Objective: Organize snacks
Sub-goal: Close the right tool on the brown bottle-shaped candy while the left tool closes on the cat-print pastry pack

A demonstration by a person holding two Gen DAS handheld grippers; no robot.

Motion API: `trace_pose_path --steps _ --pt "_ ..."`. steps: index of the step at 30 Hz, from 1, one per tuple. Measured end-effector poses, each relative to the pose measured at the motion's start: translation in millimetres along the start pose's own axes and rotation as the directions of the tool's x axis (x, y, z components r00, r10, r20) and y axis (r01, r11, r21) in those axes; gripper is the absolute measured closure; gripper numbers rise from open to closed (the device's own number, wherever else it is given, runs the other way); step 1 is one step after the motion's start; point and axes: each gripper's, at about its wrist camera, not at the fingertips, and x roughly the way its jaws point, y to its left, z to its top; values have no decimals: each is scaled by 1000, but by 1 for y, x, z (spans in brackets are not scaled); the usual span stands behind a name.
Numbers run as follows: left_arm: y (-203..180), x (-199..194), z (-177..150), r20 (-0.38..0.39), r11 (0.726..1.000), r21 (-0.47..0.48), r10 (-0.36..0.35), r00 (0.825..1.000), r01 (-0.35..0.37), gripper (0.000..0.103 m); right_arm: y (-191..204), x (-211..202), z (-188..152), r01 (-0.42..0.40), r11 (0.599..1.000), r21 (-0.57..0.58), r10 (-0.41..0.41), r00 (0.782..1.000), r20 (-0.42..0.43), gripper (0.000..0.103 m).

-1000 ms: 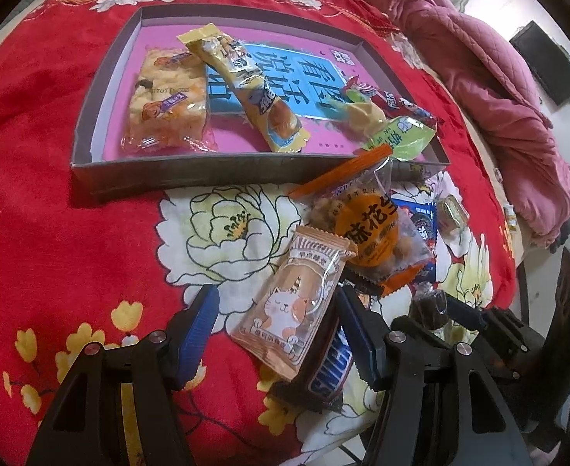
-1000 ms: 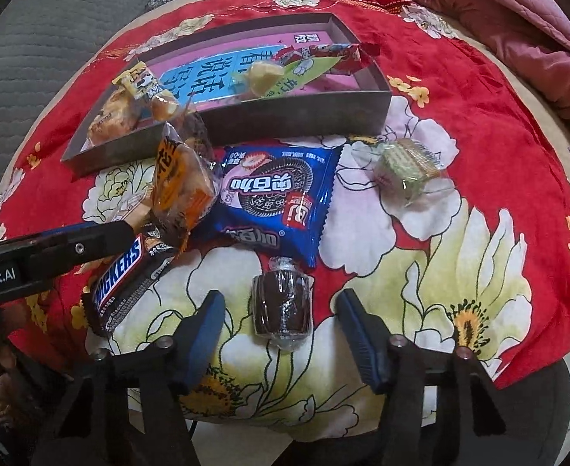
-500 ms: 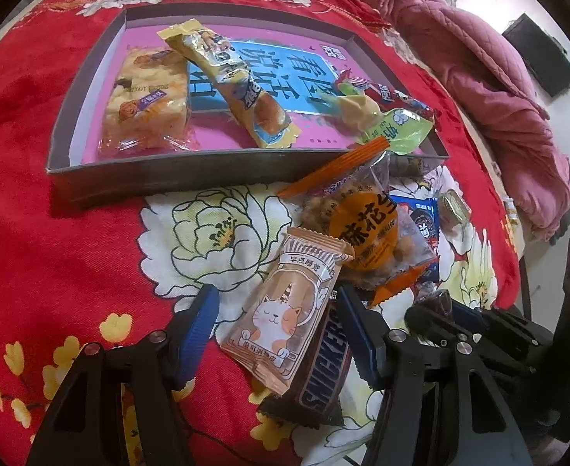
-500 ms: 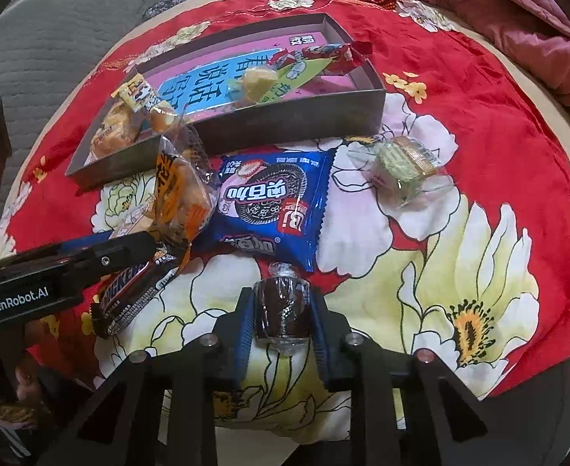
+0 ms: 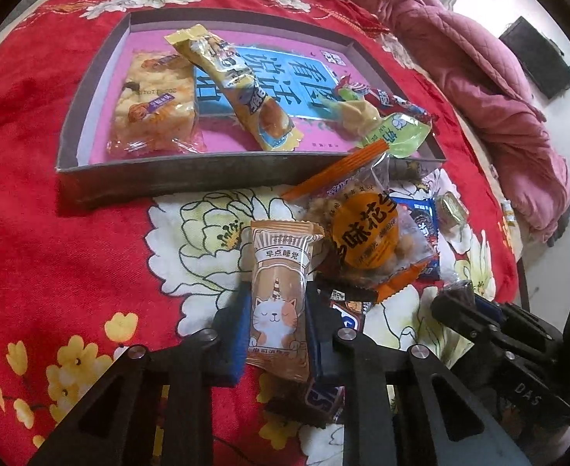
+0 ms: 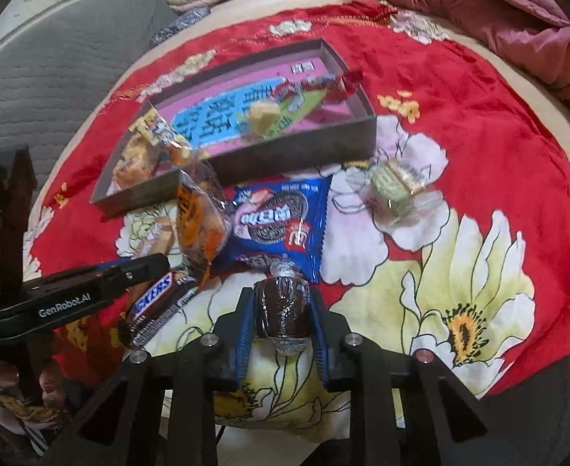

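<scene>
The left hand-held gripper [image 5: 275,320] is clamped on the cat-print snack packet [image 5: 279,303]. The right hand-held gripper [image 6: 283,316] is clamped on the dark wrapped candy [image 6: 283,308].

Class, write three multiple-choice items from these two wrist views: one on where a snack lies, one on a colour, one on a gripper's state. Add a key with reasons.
1. Where does the rice-crisp bar lie?
A. inside the tray
B. on the pink quilt
C. under the Snickers bar

2. What colour is the Oreo packet?
A. green
B. blue
C. orange

3. What is the left gripper doing?
A. open above the tray
B. shut on nothing
C. shut on the cat-print packet

Key: A, it rests within the tray walls; B, blue wrapper; C, both pads press the packet's sides.
</scene>
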Motion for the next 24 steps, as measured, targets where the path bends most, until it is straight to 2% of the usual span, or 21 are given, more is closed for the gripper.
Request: trace_pose_path --steps 9,15,24 --pt "0 -31 1 57 999 9 31 998 -32 79 -2 -15 4 -47 999 10 47 996 77 76" --pt "-8 -43 3 86 999 29 33 996 -35 79 1 -26 11 -56 998 -14 58 987 151 76" --pt "-12 -54 10 113 999 18 31 993 -33 79 4 -30 18 -65 997 -40 72 975 208 76"
